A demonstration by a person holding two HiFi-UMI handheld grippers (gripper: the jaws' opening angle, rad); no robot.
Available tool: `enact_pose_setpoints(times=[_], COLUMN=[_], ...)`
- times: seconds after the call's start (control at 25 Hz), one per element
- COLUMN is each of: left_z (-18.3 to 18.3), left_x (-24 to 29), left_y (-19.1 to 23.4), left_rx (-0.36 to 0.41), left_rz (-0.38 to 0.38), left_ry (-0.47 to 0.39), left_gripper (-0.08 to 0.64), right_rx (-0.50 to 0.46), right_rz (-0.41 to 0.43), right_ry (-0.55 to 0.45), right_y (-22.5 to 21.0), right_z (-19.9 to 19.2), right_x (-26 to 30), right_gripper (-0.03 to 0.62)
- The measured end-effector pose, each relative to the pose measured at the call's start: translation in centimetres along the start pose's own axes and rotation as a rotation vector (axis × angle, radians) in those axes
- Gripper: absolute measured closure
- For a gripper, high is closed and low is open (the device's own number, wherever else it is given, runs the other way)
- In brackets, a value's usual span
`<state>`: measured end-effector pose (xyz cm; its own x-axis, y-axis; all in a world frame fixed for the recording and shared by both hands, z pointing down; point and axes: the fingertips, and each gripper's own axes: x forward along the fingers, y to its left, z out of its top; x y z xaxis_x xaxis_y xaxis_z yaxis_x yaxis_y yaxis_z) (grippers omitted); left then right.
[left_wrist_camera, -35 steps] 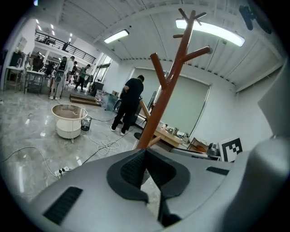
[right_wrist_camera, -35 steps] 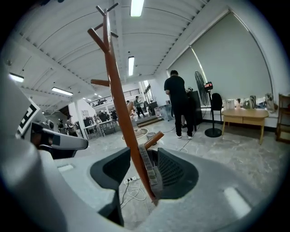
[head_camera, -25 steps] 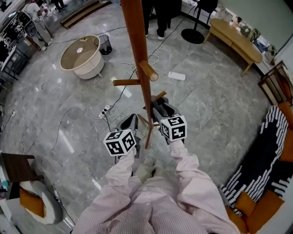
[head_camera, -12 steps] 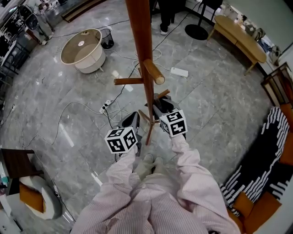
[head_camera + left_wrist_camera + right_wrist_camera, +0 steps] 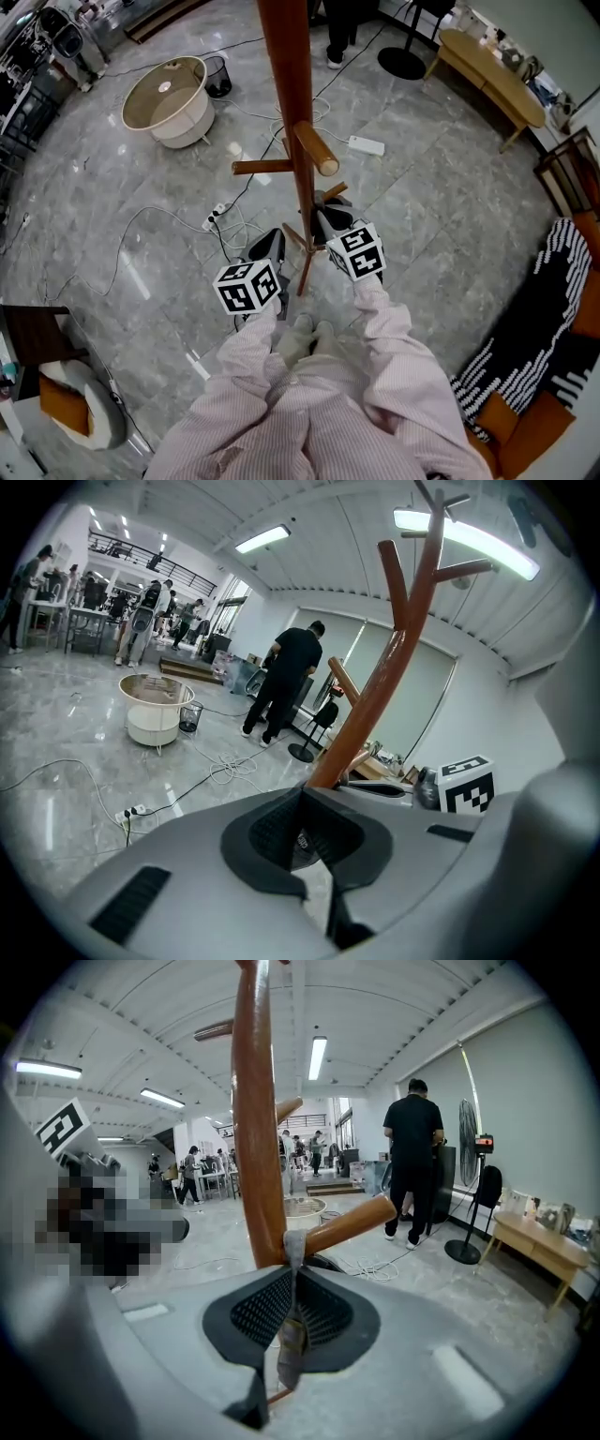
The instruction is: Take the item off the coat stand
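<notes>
**Right gripper view.** The right gripper [image 5: 292,1283] has its jaws closing on a grey strap [image 5: 293,1244]. The strap hangs from the crotch where a short peg [image 5: 356,1222] meets the pole of the coat stand [image 5: 256,1119]. It runs down between the ribbed pads and out below them. Whatever it carries is out of sight.

We judge the step in hand to be securing this pinch. To do it well:
- Let the pads bite fully on the webbing before any pull.
- Carry the loop up and outward along the peg, which slants upward to its free end, so that it slides off the tip and does not drag against the pole.
- Avoid a straight tug downward or toward the body, which would likely rock the stand.

**Left gripper view.** The left gripper [image 5: 300,794] has its jaws together with nothing between them. It points past the pole, which rises just beyond its tips. The right gripper's marker cube [image 5: 467,785] shows at the right. By our reckoning this gripper is free to steady the pole.

**Head view.** Both grippers are held low in front of the body, one on each side of the pole. The forearms, in striped sleeves [image 5: 380,328], reach forward and down, and the elbows are bent close to the torso. The right gripper is nosed in close to the pole, under the pegs. The left sits just beside the pole. The strap is too small to make out here.
</notes>
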<state>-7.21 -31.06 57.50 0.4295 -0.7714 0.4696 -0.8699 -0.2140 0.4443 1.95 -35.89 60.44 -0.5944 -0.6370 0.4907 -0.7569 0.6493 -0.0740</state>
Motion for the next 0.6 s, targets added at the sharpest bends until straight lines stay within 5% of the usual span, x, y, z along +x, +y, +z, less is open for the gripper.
enact_pose_setpoints(times=[0.6], left_z=[1.0], left_x=[-0.3], left_y=[-1.4], left_rx=[0.02], left_rz=[-0.041], left_ry=[-0.016], left_gripper=[0.558], right_rx=[-0.002], right_rz=[-0.063], right_ry=[-0.028], right_y=[-0.7], right_z=[1.6], right_x=[-1.7], right_gripper=[0.575])
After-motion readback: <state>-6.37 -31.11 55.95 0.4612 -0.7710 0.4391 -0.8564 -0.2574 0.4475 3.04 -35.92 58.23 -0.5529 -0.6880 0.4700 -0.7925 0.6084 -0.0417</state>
